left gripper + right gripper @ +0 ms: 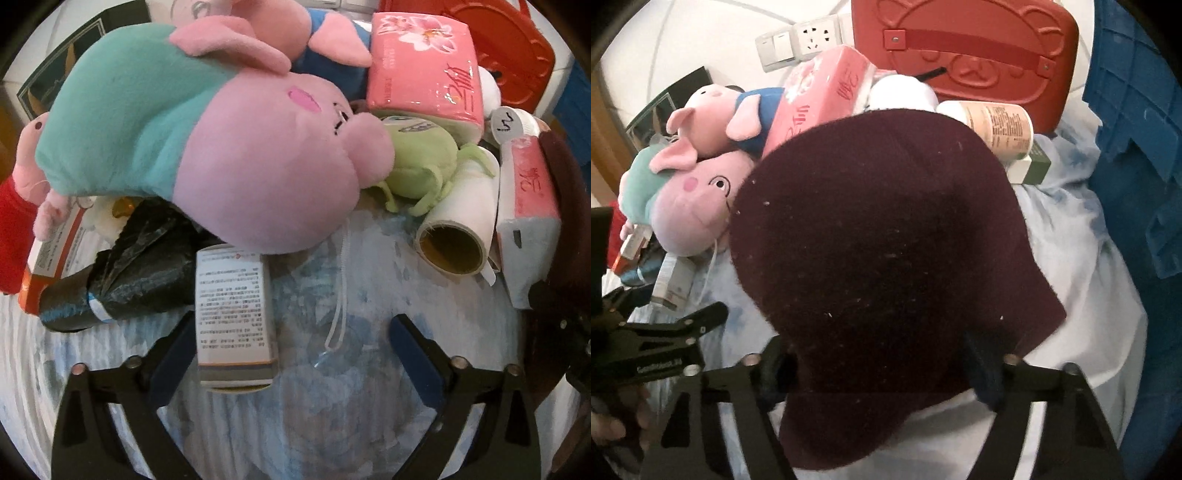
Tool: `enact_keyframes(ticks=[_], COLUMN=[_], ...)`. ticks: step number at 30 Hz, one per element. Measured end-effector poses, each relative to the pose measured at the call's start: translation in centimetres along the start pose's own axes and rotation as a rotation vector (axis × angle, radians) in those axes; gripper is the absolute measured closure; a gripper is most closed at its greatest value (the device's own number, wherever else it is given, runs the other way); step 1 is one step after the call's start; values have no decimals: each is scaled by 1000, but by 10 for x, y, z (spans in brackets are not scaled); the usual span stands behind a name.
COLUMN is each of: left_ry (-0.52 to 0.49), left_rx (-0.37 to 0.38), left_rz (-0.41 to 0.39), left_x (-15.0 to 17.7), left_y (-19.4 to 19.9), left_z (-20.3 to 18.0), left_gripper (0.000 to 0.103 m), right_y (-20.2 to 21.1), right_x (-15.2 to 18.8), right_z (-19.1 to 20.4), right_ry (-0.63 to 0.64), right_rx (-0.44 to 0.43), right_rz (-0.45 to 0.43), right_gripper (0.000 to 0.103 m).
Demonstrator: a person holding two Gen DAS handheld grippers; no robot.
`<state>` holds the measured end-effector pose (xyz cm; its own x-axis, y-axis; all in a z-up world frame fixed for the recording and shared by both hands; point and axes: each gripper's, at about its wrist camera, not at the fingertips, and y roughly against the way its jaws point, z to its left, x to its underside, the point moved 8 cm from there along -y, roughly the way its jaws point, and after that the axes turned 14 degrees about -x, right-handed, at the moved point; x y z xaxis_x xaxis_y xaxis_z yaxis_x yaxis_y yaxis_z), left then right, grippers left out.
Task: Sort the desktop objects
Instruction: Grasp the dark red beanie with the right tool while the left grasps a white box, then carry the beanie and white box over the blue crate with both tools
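A dark maroon knitted hat (886, 266), fuzzy and flecked with pale lint, is spread over the cloth-covered table (1082, 258), its lower edge clasped between the jaws of the right hand-held gripper (882, 373). The left hand-held gripper (291, 354) is spread wide around a printed white box (234, 317), not pressing it.

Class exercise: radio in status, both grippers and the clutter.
Left gripper open, small box between fingers. Right gripper around maroon hat, grip unclear. Pig plush crowds the box.
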<state>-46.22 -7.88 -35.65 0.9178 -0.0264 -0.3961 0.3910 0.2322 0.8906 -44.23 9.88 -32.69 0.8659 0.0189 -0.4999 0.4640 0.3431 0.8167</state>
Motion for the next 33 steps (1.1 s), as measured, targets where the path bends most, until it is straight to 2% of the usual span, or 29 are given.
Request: enact_keyframes(ticks=[1, 3, 4, 6, 8, 9, 14, 17, 18, 22, 27, 33], left_ry=[3, 8, 13, 18, 18, 21, 32, 51, 51, 69, 97, 133], left_rx=[-1, 0, 11, 26, 26, 35, 39, 51, 49, 60, 61, 36], left_rz=[0, 7, 6, -1, -27, -42, -106, -137, -152, -217, -295, -377], left_x=[0, 1, 2, 3, 3, 3, 6, 11, 8, 20, 46, 63], left_y=[2, 9, 13, 22, 36, 46, 92, 117, 115, 141, 188, 238], left_z=[0, 2, 3, 4, 5, 5, 6, 19, 16, 29, 40, 54], left_gripper=[21, 43, 48, 64, 66, 66, 66, 70, 73, 73, 73, 73], right_y=[2, 9, 13, 22, 34, 41, 70, 88, 97, 137, 181, 220], right_x=[1, 3, 3, 5, 6, 7, 0, -2, -1, 8, 23, 40], right_z=[-1, -2, -2, -2, -1, 1, 19, 32, 36, 56, 78, 101], right_ry=[-4, -17, -21, -24, -22, -18, 4, 35, 46, 88, 146, 202], right_rx=[-4, -13, -13, -15, -15, -9, -24, -21, -21, -32, -40, -61], right_rz=[0, -6, -12, -29, -45, -61, -134, -168, -179, -226, -277, -327], right_gripper=[40, 51, 54, 68, 78, 79, 80, 80, 80, 80, 80, 80])
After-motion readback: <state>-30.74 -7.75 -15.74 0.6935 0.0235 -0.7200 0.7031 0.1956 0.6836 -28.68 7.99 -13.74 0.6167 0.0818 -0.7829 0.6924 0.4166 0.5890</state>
